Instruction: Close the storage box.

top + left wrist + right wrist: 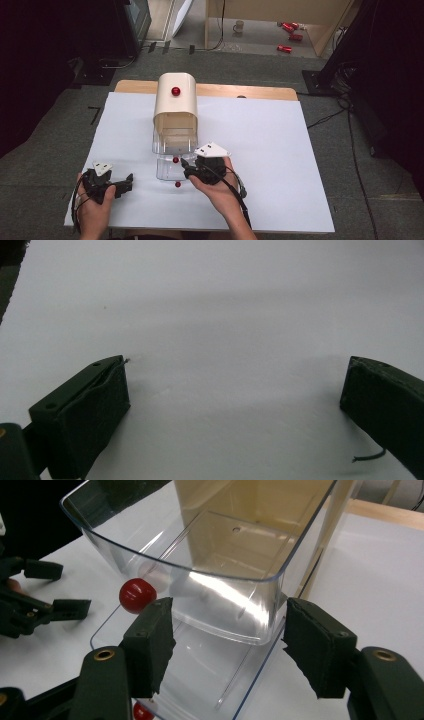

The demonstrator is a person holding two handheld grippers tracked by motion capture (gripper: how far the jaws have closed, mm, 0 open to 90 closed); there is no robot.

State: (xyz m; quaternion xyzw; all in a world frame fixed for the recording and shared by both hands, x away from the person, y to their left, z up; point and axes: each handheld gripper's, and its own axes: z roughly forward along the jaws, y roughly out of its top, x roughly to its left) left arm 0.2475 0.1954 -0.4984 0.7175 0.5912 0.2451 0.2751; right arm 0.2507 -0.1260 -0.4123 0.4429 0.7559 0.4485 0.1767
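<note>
A cream cabinet [175,102] with a red knob on top stands mid-table. Two clear drawers are pulled out of it toward me. The upper drawer [174,141] [210,555] has a red knob [137,595] on its front. The lower drawer [167,171] [200,680] reaches farther out, and its red knob [178,184] [142,712] is at its front. My right gripper [185,169] [227,645] is open at the upper drawer's front wall, right of its knob, with nothing gripped. My left gripper [130,183] [235,390] rests open on the white table [225,315], holding nothing.
The white table top [260,150] has bare room to the right and left of the cabinet. In the right gripper view, the left gripper [40,605] lies off to the left. On the floor beyond the table are red cans [290,30] and a mug [239,26].
</note>
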